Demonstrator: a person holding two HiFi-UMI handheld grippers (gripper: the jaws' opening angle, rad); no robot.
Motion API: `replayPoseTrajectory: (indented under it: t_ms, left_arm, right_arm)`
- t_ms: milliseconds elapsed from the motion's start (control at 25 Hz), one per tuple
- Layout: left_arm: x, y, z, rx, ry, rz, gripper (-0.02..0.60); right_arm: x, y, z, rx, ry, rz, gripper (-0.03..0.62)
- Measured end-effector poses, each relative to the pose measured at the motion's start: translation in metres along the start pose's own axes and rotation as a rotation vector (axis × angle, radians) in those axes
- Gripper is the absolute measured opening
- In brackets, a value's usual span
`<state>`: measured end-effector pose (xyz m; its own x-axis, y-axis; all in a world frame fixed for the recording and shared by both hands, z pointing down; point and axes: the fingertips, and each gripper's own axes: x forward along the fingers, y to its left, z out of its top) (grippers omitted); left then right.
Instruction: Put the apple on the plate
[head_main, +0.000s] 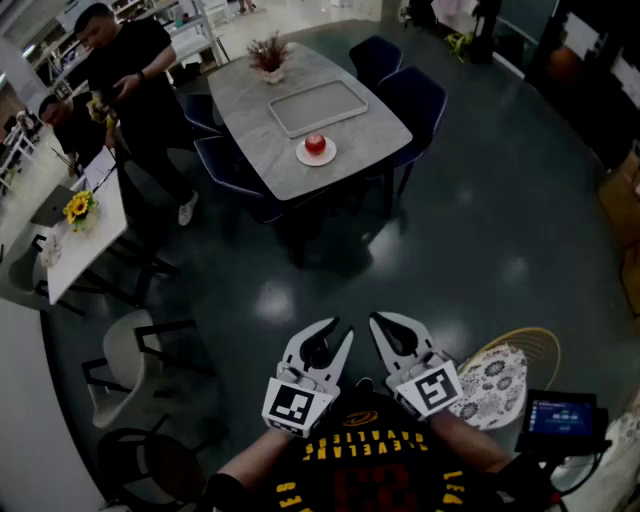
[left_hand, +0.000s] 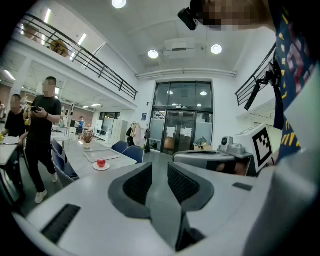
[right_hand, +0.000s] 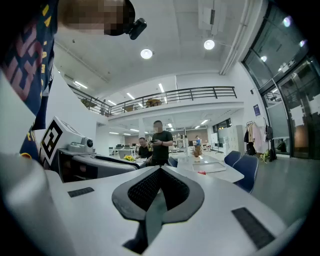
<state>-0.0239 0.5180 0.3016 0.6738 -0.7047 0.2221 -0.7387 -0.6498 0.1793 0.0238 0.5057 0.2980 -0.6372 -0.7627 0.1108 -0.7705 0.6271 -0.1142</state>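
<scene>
Left tongs (head_main: 336, 334) stand open with nothing between them; right tongs (head_main: 384, 330) are closed and empty. Far ahead, well apart from both, the apple (head_main: 316, 143) sits on the plate (head_main: 301, 155) on the tabletop (head_main: 250, 110).
</scene>
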Motion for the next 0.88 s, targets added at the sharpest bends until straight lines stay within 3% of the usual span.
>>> replayPoseTrajectory:
  t_ms: [400,600,880]
  left_arm:
    - [0.009,0.01,0.001,0.002,0.004,0.004,0.1]
    - [0.014,0.012,0.006,0.007,0.01,0.012,0.1]
    - [0.034,0.051,0.017,-0.016,-0.005,0.028,0.1]
  right_arm:
    - [0.012,-0.008,-0.004,0.003,0.013,0.001,0.006]
    - [0.013,-0.012,0.004,0.05,-0.039,0.018,0.006]
    - [0.042,-0.034,-0.005,0.108,0.0,0.008,0.008]
